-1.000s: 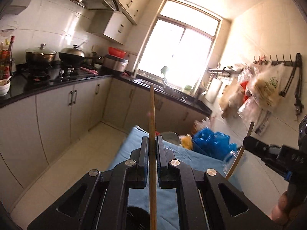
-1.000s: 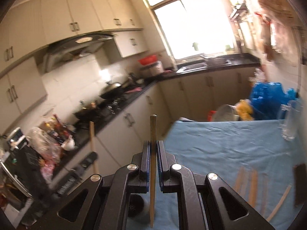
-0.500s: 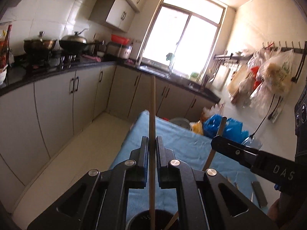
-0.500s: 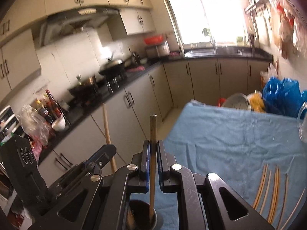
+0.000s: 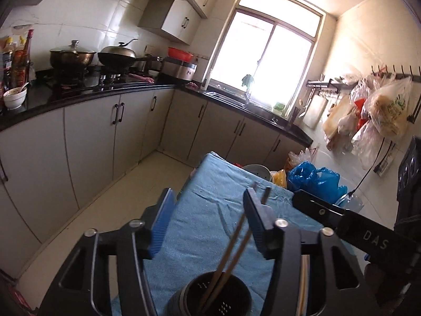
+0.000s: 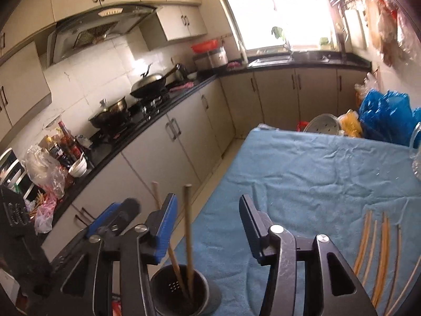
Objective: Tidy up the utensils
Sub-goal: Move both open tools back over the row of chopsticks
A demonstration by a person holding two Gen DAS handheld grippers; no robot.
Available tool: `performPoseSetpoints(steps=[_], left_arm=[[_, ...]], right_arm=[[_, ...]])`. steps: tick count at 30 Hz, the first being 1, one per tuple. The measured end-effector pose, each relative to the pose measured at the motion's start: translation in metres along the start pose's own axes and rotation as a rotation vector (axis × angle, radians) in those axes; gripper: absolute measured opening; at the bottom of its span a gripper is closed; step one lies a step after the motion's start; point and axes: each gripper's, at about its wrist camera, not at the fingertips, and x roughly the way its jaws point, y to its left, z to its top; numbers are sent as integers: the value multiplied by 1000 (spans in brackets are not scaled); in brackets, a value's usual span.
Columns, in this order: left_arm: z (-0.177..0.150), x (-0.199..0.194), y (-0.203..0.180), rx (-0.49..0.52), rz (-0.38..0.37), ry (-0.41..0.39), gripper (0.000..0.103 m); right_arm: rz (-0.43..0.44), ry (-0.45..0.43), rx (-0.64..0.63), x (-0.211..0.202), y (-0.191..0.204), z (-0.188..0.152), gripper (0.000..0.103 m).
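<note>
A dark perforated utensil cup point(image 5: 210, 296) stands at the near edge of the blue cloth point(image 5: 210, 197); it also shows in the right wrist view point(image 6: 179, 292). Two wooden chopsticks point(image 6: 187, 237) lean in it, also seen in the left wrist view point(image 5: 234, 239). My left gripper point(image 5: 208, 221) is open and empty just above the cup. My right gripper point(image 6: 208, 221) is open and empty over the cup's right side. Several chopsticks point(image 6: 379, 247) lie loose on the cloth at the right.
Kitchen cabinets and a black counter point(image 5: 79, 89) with pots run along the left. A metal bowl point(image 6: 323, 125), blue plastic bags point(image 6: 386, 115) and a glass jar point(image 5: 350, 202) sit at the table's far end. Floor lies left of the table.
Both grippers have opened and let go of their chopsticks, which now stand in the cup. Both cameras have tilted down toward the cup.
</note>
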Motion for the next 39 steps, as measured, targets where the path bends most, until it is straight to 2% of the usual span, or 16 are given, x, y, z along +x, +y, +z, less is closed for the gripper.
performPoseSetpoints(steps=[6,9,12,15,18,21,24,27,28,31,35,39], left_arm=[[2,-46,-21,-2,-18,-37,59],[-6,-62,-48,38,-57,-34,62],[-22,-64,-80,85,-114,7,65],[-45,-49,-112,123,-157,90,66],[-74,-24,-142,163,-196,206,66],[-106,12,-168,214,-209,333,65],[-136,51,-184,261,-186,449,65],[-160,84,-194,309,-147,510,52],[-165,92,-198,319,-144,528,45],[-184,122,-205,328,-158,606,35],[-193,143,-214,362,-173,620,31],[-198,158,-225,451,-133,618,13]], right_arm=[[-35,-34,46,-41,-40,-7,56],[-79,-29,85,-63,-76,-20,57],[-139,-16,162,-92,-129,-40,57],[-210,-6,240,-120,-183,-61,57],[-288,4,291,-145,-228,-83,57],[-357,36,347,-161,-272,-106,57],[-380,81,386,-162,-301,-126,57],[-373,119,409,-154,-315,-139,57],[-365,130,414,-150,-319,-143,57],[-349,157,411,-138,-326,-152,57],[-334,168,402,-129,-330,-157,57],[-326,167,396,-124,-331,-155,57]])
